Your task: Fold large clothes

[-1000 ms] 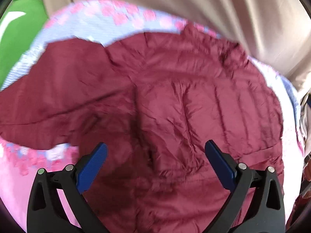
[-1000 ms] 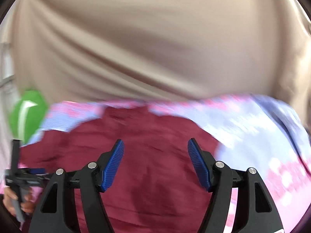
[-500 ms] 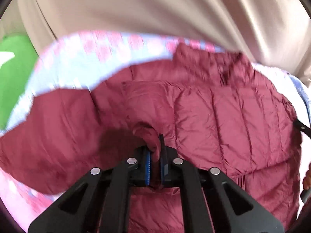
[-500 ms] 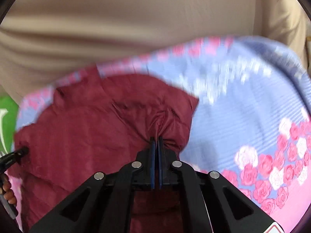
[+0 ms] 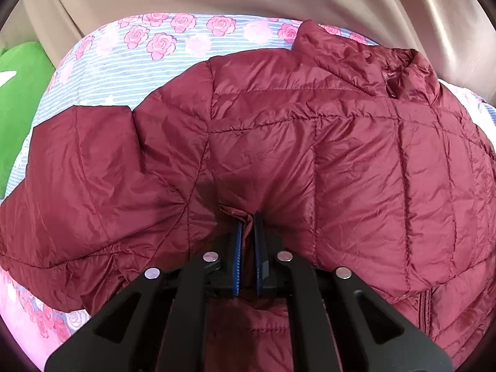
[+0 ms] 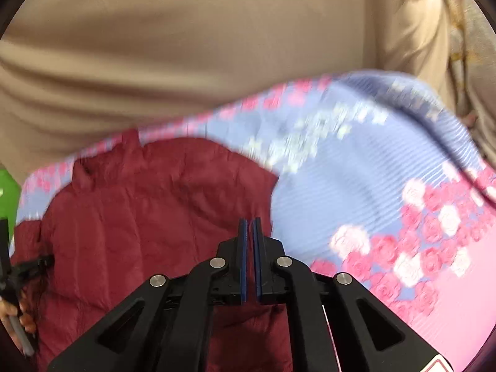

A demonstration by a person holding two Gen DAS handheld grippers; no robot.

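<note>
Left wrist view: my left gripper (image 5: 247,221) clamped on fold of maroon quilted jacket (image 5: 310,155), spread on rose-print bedsheet (image 5: 161,59). My right gripper (image 6: 249,221) closed on jacket's edge; view blurred, pinch itself hidden.

left gripper (image 5: 247,217): a second ago its blue fingers stand wide apart over the maroon jacket (image 5: 310,155); now they are clamped on a pinch of its fabric.
right gripper (image 6: 249,221): jaws open before, now closed at the jacket's edge.
jacket: lies flat and rumpled earlier; now bunches at the left pinch, quilted side and collar showing.
</note>
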